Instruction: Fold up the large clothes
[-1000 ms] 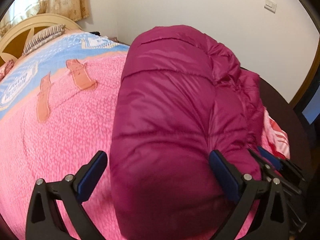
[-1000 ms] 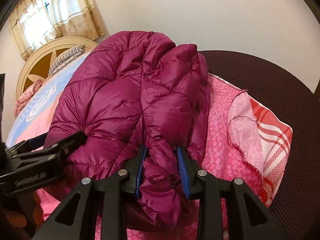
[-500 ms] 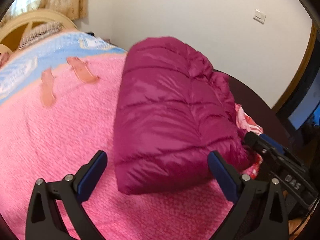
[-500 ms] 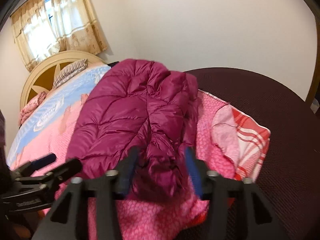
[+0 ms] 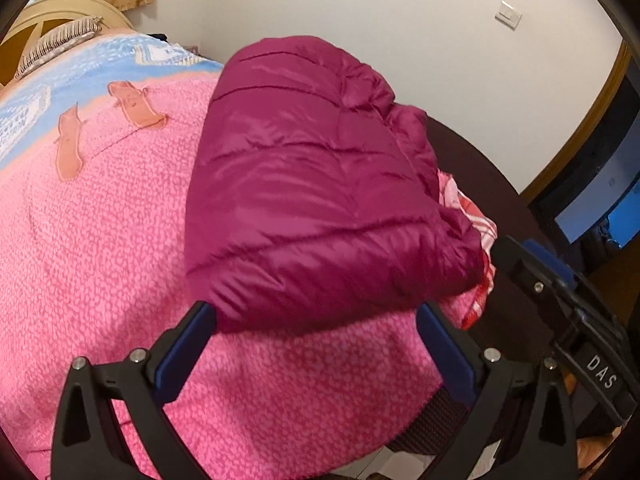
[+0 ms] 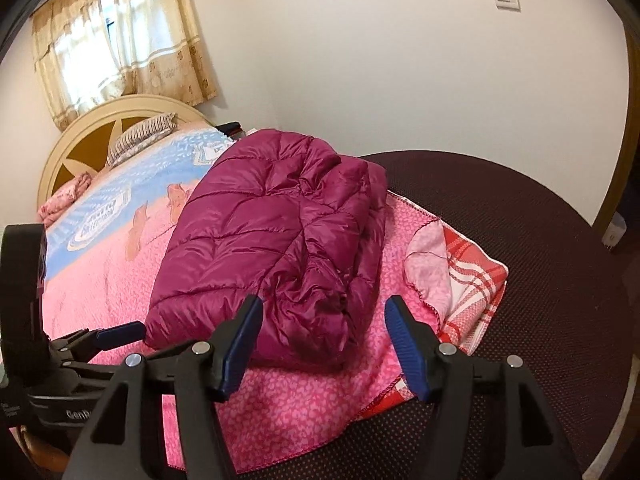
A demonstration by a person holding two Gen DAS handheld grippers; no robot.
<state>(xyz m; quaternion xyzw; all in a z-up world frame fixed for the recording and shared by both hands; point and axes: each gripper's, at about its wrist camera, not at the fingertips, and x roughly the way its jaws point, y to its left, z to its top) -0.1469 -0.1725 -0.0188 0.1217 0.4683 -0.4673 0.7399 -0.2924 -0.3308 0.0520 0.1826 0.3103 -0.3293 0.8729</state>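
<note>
Magenta quilted nylon, puffed and shiny: the folded down jacket (image 5: 320, 200) (image 6: 276, 248) lies as a thick bundle on the pink fleece blanket (image 5: 100, 260) (image 6: 304, 396) that covers the bed, near the blanket's turned-back corner with its red-and-white checked underside (image 6: 468, 284). Dark dotted mattress fabric (image 6: 520, 220) shows bare beyond that corner.

In the left wrist view the left gripper (image 5: 316, 344) has its jaws wide apart, with nothing pressed between the blue pads. The jacket's near rounded edge sits just ahead of them, roughly centred in the gap, and its lower left corner appears right at the tip of the left pad.

In the right wrist view the right gripper (image 6: 324, 344) also has its jaws spread, clear of the cloth. The jacket's crumpled near end lies just in front of the gap, toward the left pad; only blanket shows between the pads themselves.

Behind stand a cream headboard (image 6: 92, 136), a striped pillow (image 6: 140, 136) and a curtained window (image 6: 120, 40).
</note>
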